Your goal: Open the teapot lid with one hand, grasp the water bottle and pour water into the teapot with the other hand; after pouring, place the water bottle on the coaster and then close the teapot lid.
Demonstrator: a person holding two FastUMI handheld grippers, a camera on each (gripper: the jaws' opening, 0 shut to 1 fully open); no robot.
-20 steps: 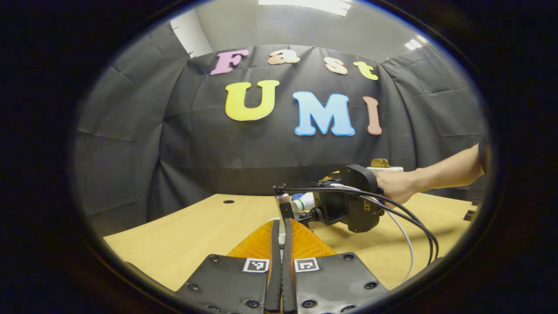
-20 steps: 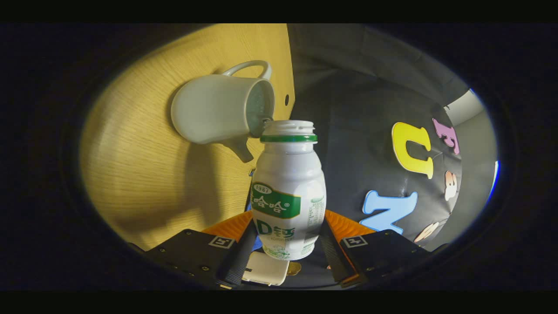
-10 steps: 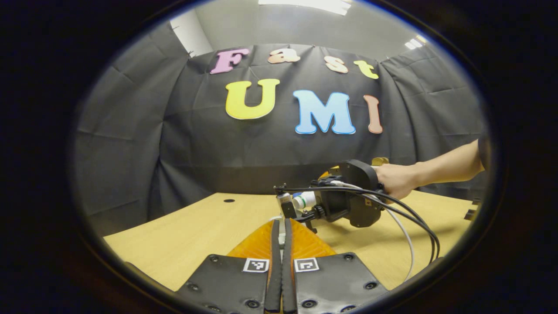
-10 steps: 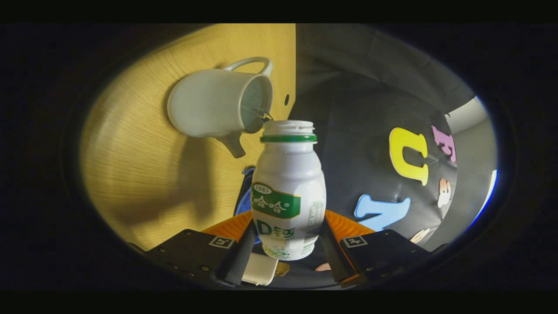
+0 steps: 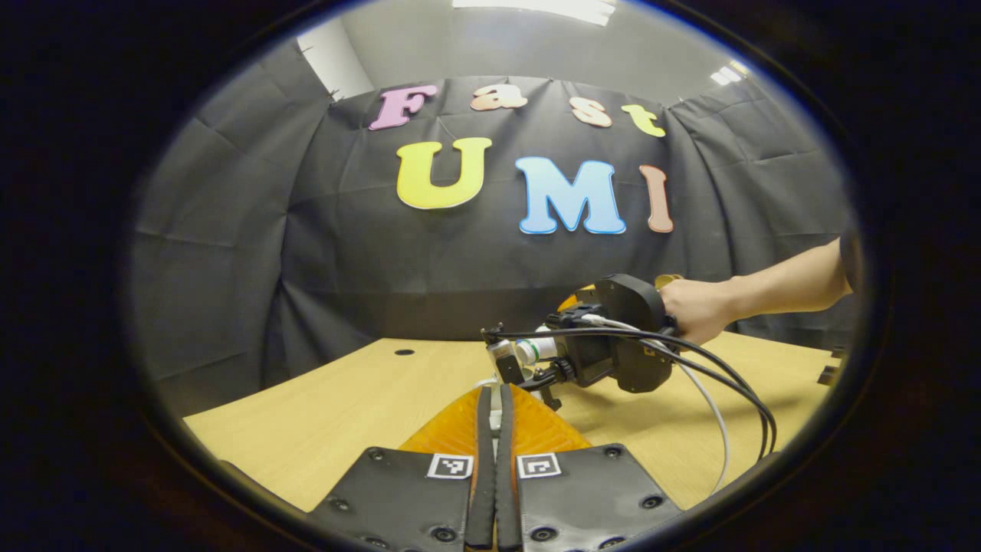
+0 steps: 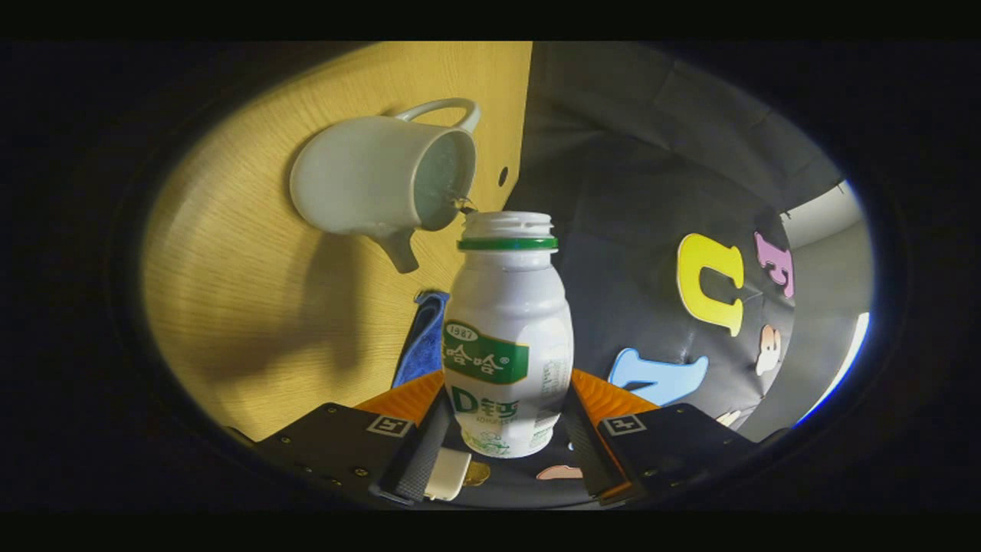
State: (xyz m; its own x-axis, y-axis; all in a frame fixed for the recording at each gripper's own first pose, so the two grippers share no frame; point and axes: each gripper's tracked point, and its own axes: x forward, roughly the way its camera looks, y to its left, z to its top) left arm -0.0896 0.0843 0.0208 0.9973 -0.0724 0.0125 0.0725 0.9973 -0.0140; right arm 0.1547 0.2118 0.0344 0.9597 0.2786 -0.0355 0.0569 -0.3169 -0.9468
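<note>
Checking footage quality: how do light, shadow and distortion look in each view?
Left gripper view: even overhead light, fisheye bows the pale wooden table. Right gripper view: rolled sideways, dimmer and yellower; the white ceramic teapot casts a broad soft shadow on the wood; the white plastic bottle with green label is sharp.

Right gripper (image 5: 512,360) above table (image 5: 337,414)
</note>
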